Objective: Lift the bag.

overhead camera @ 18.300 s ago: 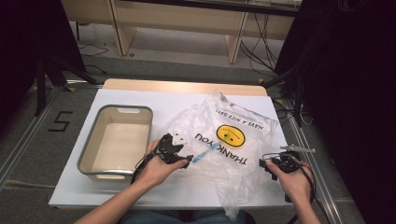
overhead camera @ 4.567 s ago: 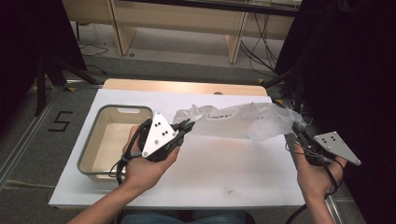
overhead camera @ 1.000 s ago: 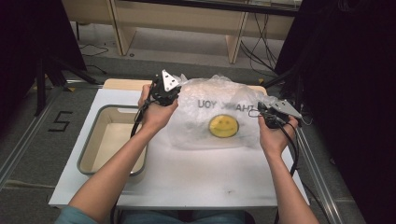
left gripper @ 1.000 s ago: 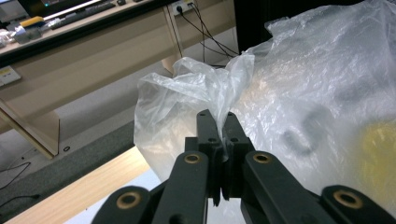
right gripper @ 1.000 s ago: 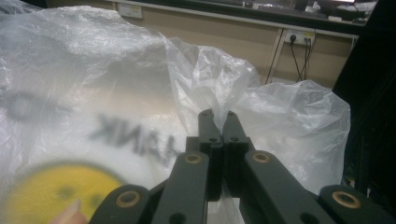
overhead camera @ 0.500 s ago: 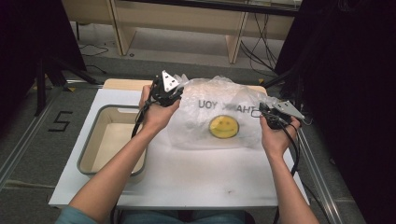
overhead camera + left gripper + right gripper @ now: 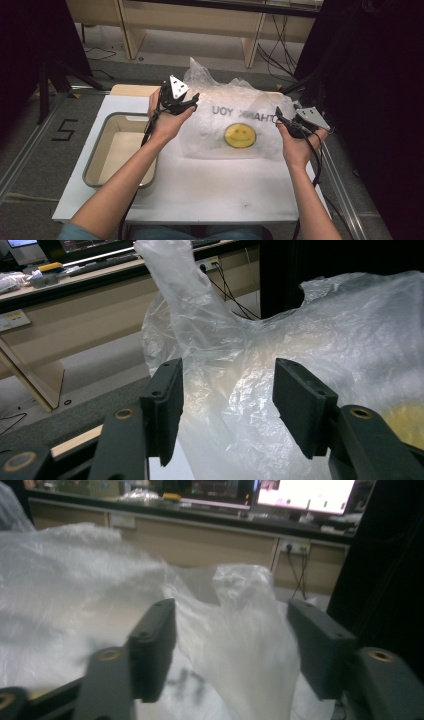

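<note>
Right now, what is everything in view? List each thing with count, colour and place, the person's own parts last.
plastic bag: one, clear with a yellow smiley and black lettering, far half of the table, between both grippers
tray: one, grey rim, pale inside, empty, table's left side
table: one, white top
left gripper: one, black, jaws open at the bag's left edge
right gripper: one, black, jaws open at the bag's right edge

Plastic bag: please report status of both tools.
Left tool open, right tool open, both at plastic bag. Bag puffed up on table. Empty tray beside it, nothing blocking.
</note>
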The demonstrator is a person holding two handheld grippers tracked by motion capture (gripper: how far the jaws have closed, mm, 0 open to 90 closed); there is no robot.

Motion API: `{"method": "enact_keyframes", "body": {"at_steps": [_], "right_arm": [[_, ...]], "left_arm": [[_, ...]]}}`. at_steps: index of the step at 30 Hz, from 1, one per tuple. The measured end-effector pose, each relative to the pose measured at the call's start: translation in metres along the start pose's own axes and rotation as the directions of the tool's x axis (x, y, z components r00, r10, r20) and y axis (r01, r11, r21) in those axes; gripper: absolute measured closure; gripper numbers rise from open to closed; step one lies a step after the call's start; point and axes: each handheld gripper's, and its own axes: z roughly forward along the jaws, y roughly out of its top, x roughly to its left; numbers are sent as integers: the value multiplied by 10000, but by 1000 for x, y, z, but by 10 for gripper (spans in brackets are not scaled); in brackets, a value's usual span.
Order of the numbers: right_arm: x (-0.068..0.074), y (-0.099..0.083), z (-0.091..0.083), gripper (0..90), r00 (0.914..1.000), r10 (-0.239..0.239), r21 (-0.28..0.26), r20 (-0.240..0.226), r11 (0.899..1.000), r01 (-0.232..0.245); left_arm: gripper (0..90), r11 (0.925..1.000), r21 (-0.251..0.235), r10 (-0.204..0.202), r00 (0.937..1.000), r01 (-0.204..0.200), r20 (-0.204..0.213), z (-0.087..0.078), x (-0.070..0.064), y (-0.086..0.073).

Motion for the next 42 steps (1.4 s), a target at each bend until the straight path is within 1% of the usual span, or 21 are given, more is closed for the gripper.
{"method": "enact_keyframes", "body": {"at_steps": [3,7,9,12,17,21,22,26,28,31,34,36,37,38,42], "right_arm": [[-2,5,-3,271,9997,-95,-432,205,9990,104],[-3,10,-6,226,9998,-117,-649,171,9978,128],[-4,10,-8,216,9999,-77,-655,91,9978,83],[-3,8,-9,213,9999,-149,-488,-68,9987,146],[-3,4,-14,215,9994,-112,-424,-341,9991,98],[-3,0,-19,226,9981,-163,-194,-600,9997,152],[-3,-1,-20,233,9976,-148,-184,-673,9997,136],[-2,-8,-25,247,9957,-89,32,-920,10000,92],[-2,-13,-27,253,9945,-69,171,-1044,9998,87],[-1,-19,-30,258,9930,-93,283,-1174,9995,127],[-1,-23,-32,259,9916,-65,389,-1292,9992,116],[-1,-25,-34,261,9901,-71,439,-1403,9989,133],[-1,-25,-35,262,9890,-85,449,-1480,9989,153],[-1,-26,-36,263,9883,-95,509,-1522,9986,174],[-1,-27,-41,264,9847,-60,571,-1739,9982,162]], "left_arm": [[454,10000,-1,24,10000,-24,-30,0,-1,0],[451,10000,-34,29,10000,-29,8,-1,-3,1],[447,10000,-67,5,10000,-5,20,-3,-4,1],[433,10000,-21,21,10000,-21,66,-5,-4,0],[411,9997,225,26,9996,-32,273,-13,-6,-4],[398,9991,408,-119,9985,97,531,-22,-7,-8],[396,9989,458,-111,9982,84,587,-24,-7,-9],[381,9976,650,-313,9957,257,874,-31,-8,-13],[378,9973,677,-354,9950,291,934,-34,-8,-15],[375,9972,713,-291,9949,222,969,-38,-7,-16],[371,9966,777,-367,9941,288,1021,-42,-7,-18],[369,9957,833,-489,9922,395,1147,-45,-7,-19],[367,9954,891,-467,9914,359,1224,-46,-7,-20],[366,9949,916,-532,9904,416,1279,-48,-8,-21],[357,9941,1013,-522,9880,376,1452,-54,-9,-23]]}}
